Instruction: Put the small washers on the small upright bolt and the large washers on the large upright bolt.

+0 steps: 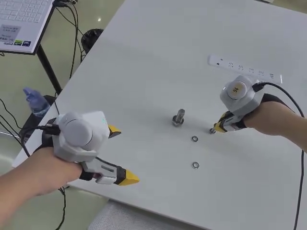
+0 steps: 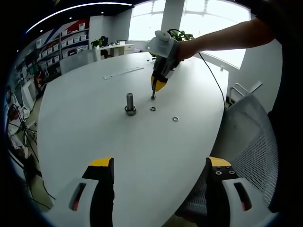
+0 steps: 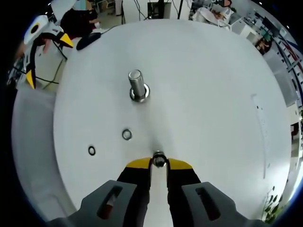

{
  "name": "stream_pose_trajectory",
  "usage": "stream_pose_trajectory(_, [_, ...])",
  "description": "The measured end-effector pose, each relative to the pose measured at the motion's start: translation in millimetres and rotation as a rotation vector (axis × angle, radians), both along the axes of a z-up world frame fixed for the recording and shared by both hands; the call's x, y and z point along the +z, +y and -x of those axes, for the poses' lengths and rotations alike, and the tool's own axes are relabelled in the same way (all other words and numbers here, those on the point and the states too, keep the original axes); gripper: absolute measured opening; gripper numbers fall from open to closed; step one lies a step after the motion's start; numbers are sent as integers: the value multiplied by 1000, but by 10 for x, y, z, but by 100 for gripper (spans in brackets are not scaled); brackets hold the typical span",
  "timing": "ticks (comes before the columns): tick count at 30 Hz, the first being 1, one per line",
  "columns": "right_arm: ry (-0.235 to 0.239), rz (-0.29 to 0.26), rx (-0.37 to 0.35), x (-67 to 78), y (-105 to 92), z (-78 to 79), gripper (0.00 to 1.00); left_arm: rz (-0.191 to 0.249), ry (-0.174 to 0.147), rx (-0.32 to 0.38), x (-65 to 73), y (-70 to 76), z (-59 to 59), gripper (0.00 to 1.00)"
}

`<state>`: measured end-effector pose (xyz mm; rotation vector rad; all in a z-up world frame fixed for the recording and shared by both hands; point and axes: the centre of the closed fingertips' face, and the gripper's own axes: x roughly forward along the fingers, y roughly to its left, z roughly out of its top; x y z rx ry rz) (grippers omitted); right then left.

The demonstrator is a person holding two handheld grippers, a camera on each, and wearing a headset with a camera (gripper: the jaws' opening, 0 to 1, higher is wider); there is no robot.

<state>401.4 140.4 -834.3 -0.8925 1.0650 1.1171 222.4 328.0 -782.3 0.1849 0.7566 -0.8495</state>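
Note:
The large upright bolt [image 1: 178, 117] [image 2: 129, 104] [image 3: 137, 87] stands mid-table with a ring at its base. To its right stands the small upright bolt [image 1: 212, 130] [image 2: 153, 97]. My right gripper [image 1: 218, 128] [image 2: 157, 86] [image 3: 159, 163] reaches down to the bolt's top, its jaws shut on a small round metal piece that looks like a small washer [image 3: 159, 160]. Two loose washers [image 1: 194, 139] [image 1: 195, 165] [image 3: 127, 134] [image 3: 91, 150] lie flat in front of the bolts. My left gripper [image 1: 122, 154] [image 2: 160, 163] [image 3: 35, 47] hovers open and empty near the table's front left edge.
A white power strip [image 1: 244, 69] lies at the back right of the white table [image 1: 144, 57]. A laptop [image 1: 24, 21] on a stand and a bottle [image 1: 34, 100] are off the table's left side. A mesh chair [image 2: 251, 142] stands by the near edge.

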Motion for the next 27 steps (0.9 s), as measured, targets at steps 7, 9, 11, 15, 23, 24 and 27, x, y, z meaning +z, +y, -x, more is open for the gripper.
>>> stream_pose_trajectory(7, [0, 14, 4, -107, 5, 6, 13, -2, 7, -3, -19, 11, 10, 79])
stream_pose_trajectory(9, [0, 16, 5, -129, 9, 7, 13, -3, 10, -2, -28, 19, 10, 78])
stream_pose_trajectory(11, [2, 18, 5, -148, 12, 5, 13, 0, 10, 0, -26, 21, 9, 78])
stream_pose_trajectory(15, [4, 23, 5, -193, 8, 0, 13, -2, 13, 1, -35, 40, 15, 78])
stream_pose_trajectory(23, [8, 28, 2, -227, 15, 19, 13, 0, 12, 8, -30, 65, 26, 78])
stream_pose_trajectory(24, [6, 30, 6, -229, 17, 20, 13, 0, 11, 7, -30, 64, 28, 78])
stream_pose_trajectory(27, [6, 36, 10, -242, 11, 27, 13, 1, 10, 9, -32, 65, 28, 78])
